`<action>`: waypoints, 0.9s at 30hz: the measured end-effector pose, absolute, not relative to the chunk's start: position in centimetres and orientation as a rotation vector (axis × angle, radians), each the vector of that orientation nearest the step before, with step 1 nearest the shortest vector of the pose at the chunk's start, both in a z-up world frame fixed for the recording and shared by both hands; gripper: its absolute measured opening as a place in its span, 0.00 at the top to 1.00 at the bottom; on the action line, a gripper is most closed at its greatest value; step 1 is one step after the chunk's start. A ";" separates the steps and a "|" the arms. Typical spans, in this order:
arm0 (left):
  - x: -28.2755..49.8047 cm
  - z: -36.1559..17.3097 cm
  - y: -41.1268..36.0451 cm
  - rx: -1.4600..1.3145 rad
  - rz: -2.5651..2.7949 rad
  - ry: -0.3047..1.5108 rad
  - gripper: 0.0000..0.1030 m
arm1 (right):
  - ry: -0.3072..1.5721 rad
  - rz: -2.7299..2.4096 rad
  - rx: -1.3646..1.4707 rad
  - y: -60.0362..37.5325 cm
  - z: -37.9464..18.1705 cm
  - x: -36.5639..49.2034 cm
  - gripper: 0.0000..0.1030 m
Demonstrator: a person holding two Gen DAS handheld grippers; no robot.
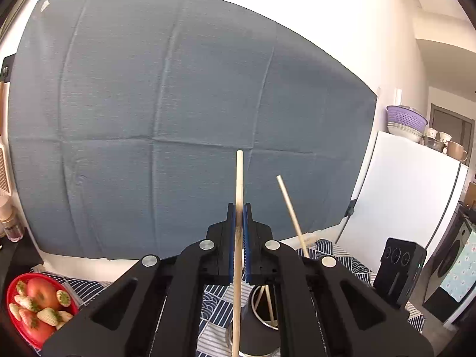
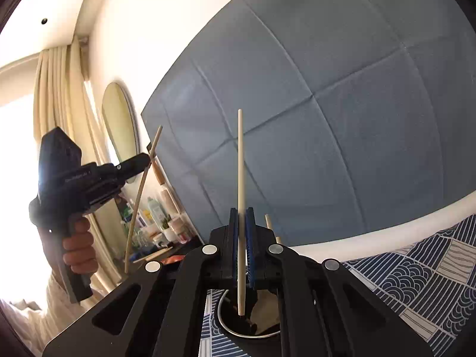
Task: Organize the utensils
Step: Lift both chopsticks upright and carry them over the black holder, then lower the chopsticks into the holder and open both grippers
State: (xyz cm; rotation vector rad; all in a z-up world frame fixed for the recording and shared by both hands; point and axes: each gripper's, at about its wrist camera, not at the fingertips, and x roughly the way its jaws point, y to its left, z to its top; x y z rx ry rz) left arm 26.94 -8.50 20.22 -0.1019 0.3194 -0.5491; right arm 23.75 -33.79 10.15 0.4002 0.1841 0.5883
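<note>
above the metal cup (image 2: 253, 331), right gripper (image 2: 244, 232) is clamping an upright chopstick (image 2: 240, 178); left gripper (image 1: 239, 223) is pinching another chopstick (image 1: 239, 184), seemingly tilted, hand (image 2: 78, 244) gripping its handle.

Pale wooden chopsticks (image 1: 239, 184) are showing against a slate-blue backdrop cloth (image 1: 178, 119). The black tongs (image 1: 239, 217) are carrying blue pads (image 1: 245, 223). A navy-and-white wave-and-stripe patchwork tablecloth (image 2: 416, 279) is covering the counter. A red bowl (image 1: 12, 291) is holding white strawberries (image 1: 47, 315) and a red tomato (image 1: 41, 293). A lilac colander (image 1: 406, 117) is topping the white fridge (image 1: 410, 196).
</note>
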 end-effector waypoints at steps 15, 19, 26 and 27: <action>31.1 15.8 -14.2 -0.237 -0.709 0.281 0.96 | 0.174 0.554 0.455 -34.6 6.4 25.1 0.95; 31.7 13.8 -14.6 -0.254 -0.726 0.307 0.96 | 0.190 0.545 0.434 -34.7 6.0 24.9 0.95; 29.1 12.5 -14.6 -0.094 -0.673 0.278 0.96 | 0.199 0.494 0.287 -34.2 6.8 22.5 0.95; 28.6 12.5 -14.7 -0.064 -0.671 0.277 0.96 | 0.202 0.492 0.274 -34.1 6.9 22.1 0.95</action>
